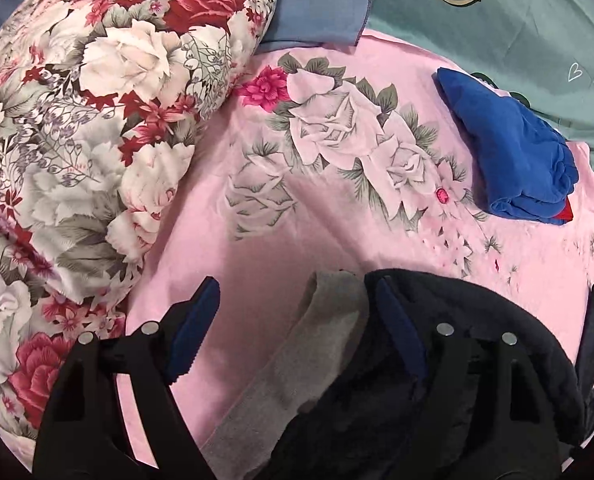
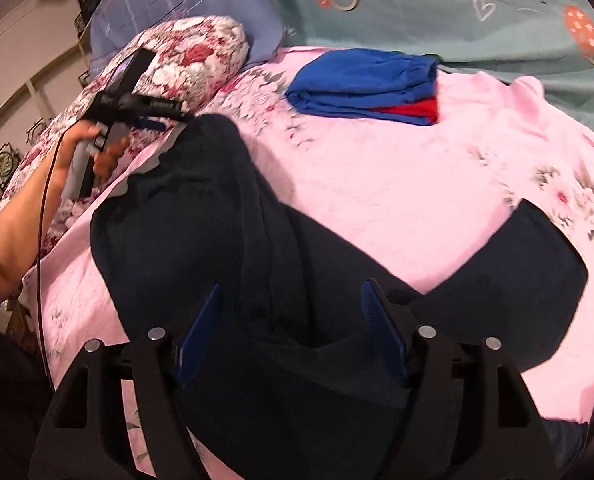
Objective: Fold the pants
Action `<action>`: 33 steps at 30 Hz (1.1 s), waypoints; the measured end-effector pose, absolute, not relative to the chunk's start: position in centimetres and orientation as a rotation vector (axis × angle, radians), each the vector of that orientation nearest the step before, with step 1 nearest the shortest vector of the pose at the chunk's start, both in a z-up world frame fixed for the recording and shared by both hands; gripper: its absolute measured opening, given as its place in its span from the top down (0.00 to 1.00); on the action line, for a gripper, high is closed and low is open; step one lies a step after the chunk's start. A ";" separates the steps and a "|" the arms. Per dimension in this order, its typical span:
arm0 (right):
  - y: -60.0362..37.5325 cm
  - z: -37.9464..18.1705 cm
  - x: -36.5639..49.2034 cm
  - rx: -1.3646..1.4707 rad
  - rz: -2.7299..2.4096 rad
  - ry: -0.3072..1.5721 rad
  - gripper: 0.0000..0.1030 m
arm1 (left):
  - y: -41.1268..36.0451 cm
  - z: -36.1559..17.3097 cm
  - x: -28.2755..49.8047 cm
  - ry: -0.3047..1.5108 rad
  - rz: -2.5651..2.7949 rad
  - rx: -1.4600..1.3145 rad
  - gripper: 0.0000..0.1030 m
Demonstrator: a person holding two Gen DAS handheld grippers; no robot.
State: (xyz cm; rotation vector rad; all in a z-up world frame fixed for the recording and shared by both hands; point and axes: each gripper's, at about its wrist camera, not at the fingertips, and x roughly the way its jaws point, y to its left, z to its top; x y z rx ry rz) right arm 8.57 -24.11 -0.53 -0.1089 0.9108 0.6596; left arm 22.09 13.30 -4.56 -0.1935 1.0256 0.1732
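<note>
Dark navy pants (image 2: 217, 220) lie spread on the pink floral sheet (image 2: 397, 184), one leg reaching right. In the left wrist view their waist end (image 1: 457, 296) shows a grey inner lining (image 1: 321, 340) turned outward. My left gripper (image 1: 297, 312) is open, its jaws wide apart with the grey lining lying between them and the right finger (image 1: 397, 320) on the dark cloth. A hand holds that left gripper (image 2: 165, 124) at the pants' far end. My right gripper (image 2: 291, 312) is open low over the pants, dark fabric between its fingers.
A folded blue garment (image 1: 509, 160) with red showing at its edge (image 2: 409, 110) lies farther back on the sheet. A bulky red-and-white floral quilt (image 1: 77, 140) borders the left. Behind are a teal blanket (image 2: 457, 12) with hearts and a blue-grey pillow (image 1: 317, 4).
</note>
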 end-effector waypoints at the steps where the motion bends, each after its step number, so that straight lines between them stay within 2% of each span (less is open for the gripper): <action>1: -23.9 -0.5 8.5 -0.114 0.668 0.910 0.29 | 13.4 -4.5 22.1 1.029 0.173 -0.200 0.21; 3: -23.6 -0.4 8.3 -0.125 0.676 0.907 0.25 | 13.9 -4.5 22.1 1.038 0.176 -0.231 0.18; 10: -22.9 -1.1 8.8 -0.172 0.653 0.920 0.25 | 14.4 -4.7 21.4 1.128 0.094 -0.375 0.19; 12: -22.7 -1.5 9.2 -0.176 0.640 0.932 0.25 | 13.6 -5.1 21.9 1.158 0.071 -0.367 0.23; 13: -22.6 -1.7 9.3 -0.185 0.630 0.934 0.26 | 13.4 -5.3 22.1 1.164 0.066 -0.371 0.36; 14: -22.5 -1.9 9.4 -0.200 0.617 0.936 0.38 | 13.2 -5.6 22.4 1.179 0.055 -0.383 0.47; 15: -22.5 -2.0 9.6 -0.203 0.616 0.943 0.60 | 13.0 -5.8 22.6 1.190 0.054 -0.385 0.55; 16: -22.5 -2.2 9.9 -0.198 0.607 0.957 0.69 | 12.8 -5.9 22.8 1.193 0.054 -0.385 0.68; 17: -22.7 -2.3 10.2 -0.186 0.600 0.973 0.93 | 12.7 -5.9 23.0 1.185 0.048 -0.387 0.81; 18: -22.9 -2.3 10.3 -0.179 0.594 0.976 0.97 | 12.6 -5.8 23.3 1.174 0.040 -0.388 0.92; 24: -24.5 1.2 8.0 -0.110 0.635 0.891 0.97 | 12.8 -2.3 21.0 1.069 0.031 -0.372 0.94; 27: -24.5 2.3 5.0 -0.143 0.686 0.873 0.97 | 13.7 0.7 17.0 0.986 -0.005 -0.371 0.94; 32: -23.9 0.0 1.6 -0.162 0.736 0.925 0.96 | 15.5 2.5 8.5 0.903 -0.040 -0.387 0.94; 33: -23.6 -1.2 1.4 -0.165 0.737 0.955 0.93 | 15.6 2.0 7.5 0.907 -0.038 -0.391 0.94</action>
